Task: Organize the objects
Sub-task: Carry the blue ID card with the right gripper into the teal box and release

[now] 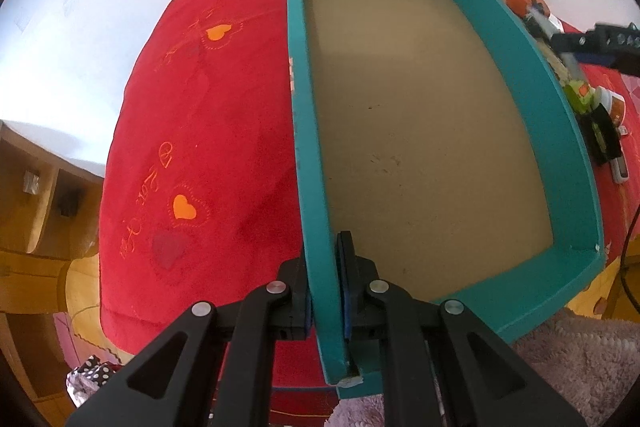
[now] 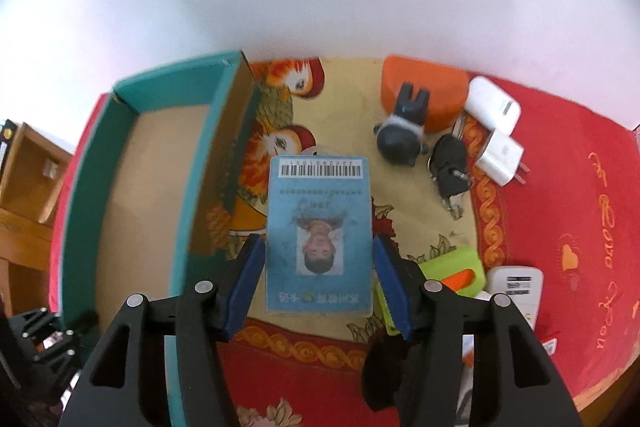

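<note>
A teal cardboard box (image 1: 520, 67) with a bare brown floor lies on a red cloth (image 1: 208, 155). My left gripper (image 1: 322, 255) is shut on the box's near left wall, one pad inside and one outside. In the right wrist view the same box (image 2: 80, 187) is at the left. My right gripper (image 2: 318, 247) is shut on a blue ID card (image 2: 318, 211) with a barcode and a photo. Its pads press on the card's two long edges and hold it above the patterned cloth (image 2: 424, 219).
Beyond the card lie an orange case (image 2: 436, 91), a grey toy figure (image 2: 400, 135), black keys (image 2: 450, 167) and two white chargers (image 2: 494, 107). A green holder (image 2: 452, 267) and a white device (image 2: 518, 287) sit at the right. Wooden shelves (image 1: 36, 195) stand left.
</note>
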Demonstrator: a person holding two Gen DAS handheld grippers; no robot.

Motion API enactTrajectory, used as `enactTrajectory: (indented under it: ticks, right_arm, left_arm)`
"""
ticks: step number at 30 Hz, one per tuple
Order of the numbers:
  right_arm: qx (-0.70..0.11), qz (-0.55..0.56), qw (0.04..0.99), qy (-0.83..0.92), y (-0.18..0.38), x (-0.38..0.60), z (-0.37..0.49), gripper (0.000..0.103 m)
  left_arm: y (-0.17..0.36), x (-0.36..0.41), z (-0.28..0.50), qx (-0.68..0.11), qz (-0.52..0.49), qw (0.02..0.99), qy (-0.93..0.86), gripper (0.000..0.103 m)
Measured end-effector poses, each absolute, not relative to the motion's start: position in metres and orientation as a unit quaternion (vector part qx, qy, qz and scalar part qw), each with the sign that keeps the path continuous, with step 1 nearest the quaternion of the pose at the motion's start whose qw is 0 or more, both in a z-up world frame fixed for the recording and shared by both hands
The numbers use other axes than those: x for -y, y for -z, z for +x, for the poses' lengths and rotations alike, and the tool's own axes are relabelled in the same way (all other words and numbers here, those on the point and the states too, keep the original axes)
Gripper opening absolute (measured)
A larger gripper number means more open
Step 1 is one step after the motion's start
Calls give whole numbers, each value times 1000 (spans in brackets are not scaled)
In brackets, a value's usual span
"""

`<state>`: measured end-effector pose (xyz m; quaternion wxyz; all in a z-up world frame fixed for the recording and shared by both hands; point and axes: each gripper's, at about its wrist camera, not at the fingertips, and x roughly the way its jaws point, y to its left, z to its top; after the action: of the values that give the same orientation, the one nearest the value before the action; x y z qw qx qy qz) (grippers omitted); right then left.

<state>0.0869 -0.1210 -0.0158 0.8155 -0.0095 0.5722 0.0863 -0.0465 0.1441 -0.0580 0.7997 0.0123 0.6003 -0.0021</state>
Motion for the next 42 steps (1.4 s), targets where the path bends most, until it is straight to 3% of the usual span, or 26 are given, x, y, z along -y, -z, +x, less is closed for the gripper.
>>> enactTrajectory:
  ticks: [12,24,31,42]
  right_arm:
    - [-546,-1,820,-174,-40,54,76,57]
    - [-603,-19,777,-179,29,-67,133,57]
    - [-623,4,773,-123,66,-84,159,57]
    - [-623,13,777,-91,80,-96,153,60]
  left_arm:
    - [60,-139,-49,-597,22,802,4,9]
    - [58,-133,-54,-592,18,805,-6,9]
    - [57,-129,-57,-591,30,806,0,9]
    - [56,-127,-57,-589,40,807,14,10]
